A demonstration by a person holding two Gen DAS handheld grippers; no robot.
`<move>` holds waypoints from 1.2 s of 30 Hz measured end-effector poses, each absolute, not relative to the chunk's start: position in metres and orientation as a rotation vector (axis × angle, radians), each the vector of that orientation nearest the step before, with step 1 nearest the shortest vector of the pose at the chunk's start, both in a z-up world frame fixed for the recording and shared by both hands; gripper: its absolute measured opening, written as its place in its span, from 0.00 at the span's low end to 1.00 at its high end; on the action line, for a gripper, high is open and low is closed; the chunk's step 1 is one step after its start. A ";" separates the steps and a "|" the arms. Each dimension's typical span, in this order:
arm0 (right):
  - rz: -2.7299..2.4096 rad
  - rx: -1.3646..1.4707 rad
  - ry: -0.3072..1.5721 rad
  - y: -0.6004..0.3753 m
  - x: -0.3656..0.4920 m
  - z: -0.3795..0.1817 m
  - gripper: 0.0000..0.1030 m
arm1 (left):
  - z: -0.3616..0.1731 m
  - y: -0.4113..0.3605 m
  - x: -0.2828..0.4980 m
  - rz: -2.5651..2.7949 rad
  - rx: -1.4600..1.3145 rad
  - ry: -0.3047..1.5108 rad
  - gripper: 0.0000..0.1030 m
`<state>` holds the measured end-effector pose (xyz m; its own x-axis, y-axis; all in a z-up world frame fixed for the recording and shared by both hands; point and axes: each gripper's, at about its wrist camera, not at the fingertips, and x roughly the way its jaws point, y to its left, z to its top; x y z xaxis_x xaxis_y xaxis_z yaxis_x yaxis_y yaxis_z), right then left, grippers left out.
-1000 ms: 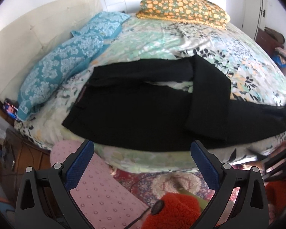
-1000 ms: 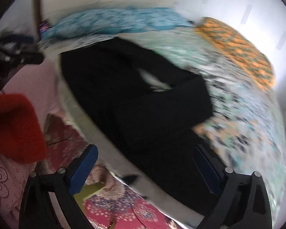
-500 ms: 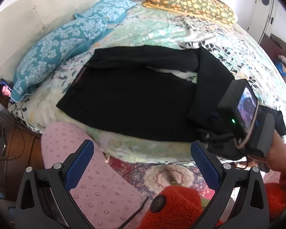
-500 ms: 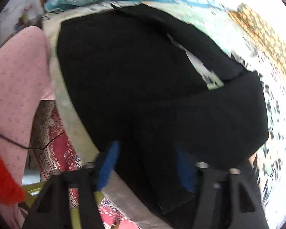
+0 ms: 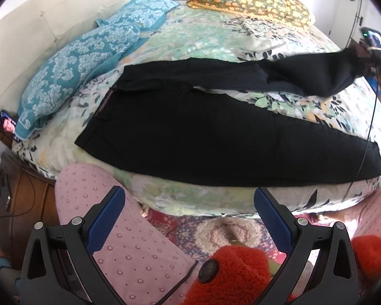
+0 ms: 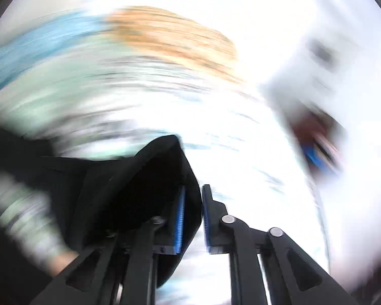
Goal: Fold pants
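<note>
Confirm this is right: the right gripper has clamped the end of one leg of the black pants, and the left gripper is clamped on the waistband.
Not quite. The left gripper is open and holds nothing, hanging off the bed's edge, as the left wrist view shows. The rest stands: the right gripper has just closed on a leg end of the black pants.

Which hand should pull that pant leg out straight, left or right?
Right. The right gripper has just closed on the far pant leg and holds its end up off the bed. The left gripper is open and empty, back from the pants.
</note>
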<state>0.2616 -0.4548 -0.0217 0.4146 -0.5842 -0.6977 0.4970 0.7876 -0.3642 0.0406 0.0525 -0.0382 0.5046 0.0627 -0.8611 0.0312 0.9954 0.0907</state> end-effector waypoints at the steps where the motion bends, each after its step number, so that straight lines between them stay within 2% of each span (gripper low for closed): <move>1: -0.748 -0.020 0.925 -0.485 0.251 -0.021 0.50 | -0.036 0.049 0.039 0.021 0.115 1.031 0.99; 2: -0.778 0.064 0.903 -0.508 0.234 -0.021 0.62 | -0.035 0.048 0.038 0.023 0.124 1.024 0.99; 5: -0.745 0.201 0.872 -0.531 0.181 -0.047 0.76 | -0.036 0.044 0.039 0.022 0.141 1.025 0.99; 11: -0.524 0.301 0.955 -0.498 0.095 -0.137 0.76 | -0.050 0.028 0.064 -0.043 0.155 1.100 0.99; 14: -0.504 0.230 1.009 -0.472 0.081 -0.162 0.76 | -0.052 0.015 0.085 -0.080 0.172 1.102 0.99; 16: -0.513 0.079 1.033 -0.444 0.082 -0.161 0.76 | -0.046 0.003 0.096 -0.091 0.188 1.081 0.99; 19: -0.514 -0.026 0.966 -0.399 0.079 -0.131 0.76 | -0.035 -0.012 0.102 -0.119 0.184 1.032 0.99; 22: -0.535 -0.009 0.900 -0.367 0.077 -0.098 0.82 | -0.033 -0.030 0.101 -0.137 0.174 1.018 0.99; 27: -0.510 0.052 0.839 -0.334 0.077 -0.061 0.82 | -0.047 -0.043 0.096 -0.158 0.203 1.076 0.99; 36: -0.470 -0.001 0.806 -0.302 0.078 -0.042 0.82 | -0.047 -0.041 0.090 -0.136 0.199 1.080 0.99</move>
<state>0.0780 -0.3020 -0.0416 0.5949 -0.4054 -0.6941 0.4046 0.8972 -0.1773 0.0904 -0.0409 -0.0473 0.4653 -0.0126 -0.8851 0.2066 0.9738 0.0947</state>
